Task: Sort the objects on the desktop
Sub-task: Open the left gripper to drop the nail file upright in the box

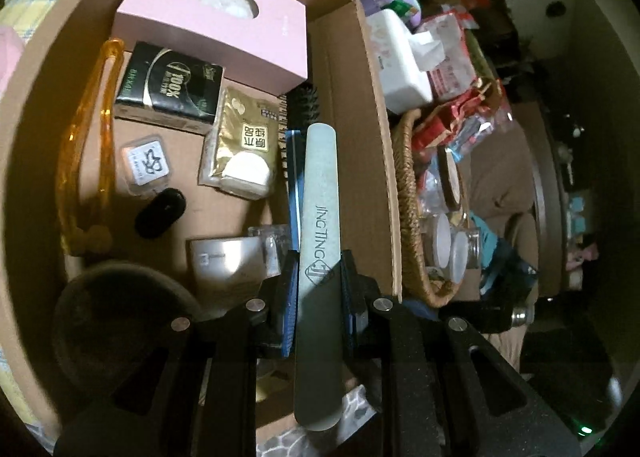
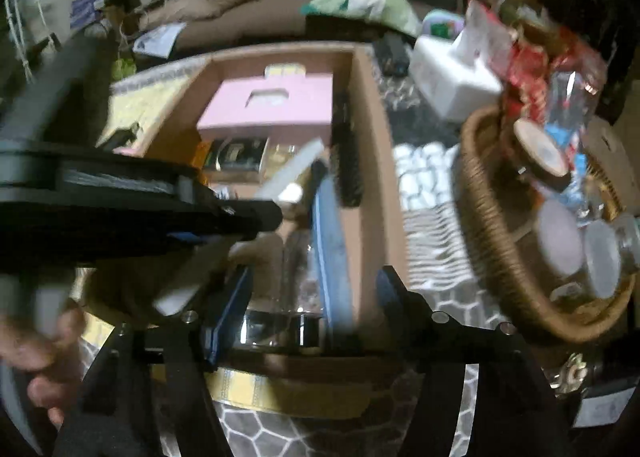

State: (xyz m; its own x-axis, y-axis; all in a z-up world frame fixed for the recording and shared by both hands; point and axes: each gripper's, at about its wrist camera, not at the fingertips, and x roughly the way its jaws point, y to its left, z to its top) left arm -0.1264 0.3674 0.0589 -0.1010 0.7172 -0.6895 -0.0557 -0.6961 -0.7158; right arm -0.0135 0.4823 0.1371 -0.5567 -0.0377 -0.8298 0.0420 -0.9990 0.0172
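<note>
The left gripper (image 1: 318,289) is clenched on a pale grey-green nail file (image 1: 320,241) printed "JING TING"; both pads press its flat sides and the file runs lengthwise out past the fingertips, angled down over the open cardboard box (image 1: 380,161). Just beside the file on its left, a blue nail buffer (image 1: 294,185) stands on edge against it inside the box, and past its tip lies a black hairbrush (image 1: 304,105).

The right gripper (image 2: 316,297) is released: its blue-padded jaws stand well apart over the near end of the box, with nothing pressed between them. Below the gap lie a clear glass bottle with a shiny metal cap (image 2: 288,317) and the blue buffer's long edge; whether either pad touches them I cannot tell, as this view is blurred. The left gripper's black body crosses the left half of that view, and a person's hand (image 2: 36,349) shows at the lower left.

The box is crowded. A pink tissue box (image 1: 212,17) fills its far end, with a black packet marked "100%" (image 1: 168,85) and a gold sachet (image 1: 244,145) in front of it. An orange translucent hair band (image 1: 84,145) curves along the left wall, beside a small clear case (image 1: 144,165), a black oval thing (image 1: 160,213), a silver tube (image 1: 228,261) and a dark round sponge (image 1: 124,309).

To the right of the box, on the patterned surface (image 2: 448,297), stands a wicker basket (image 1: 408,217) holding white-lidded jars (image 1: 448,249) and red packets, with a white tissue holder (image 1: 400,61) behind it.
</note>
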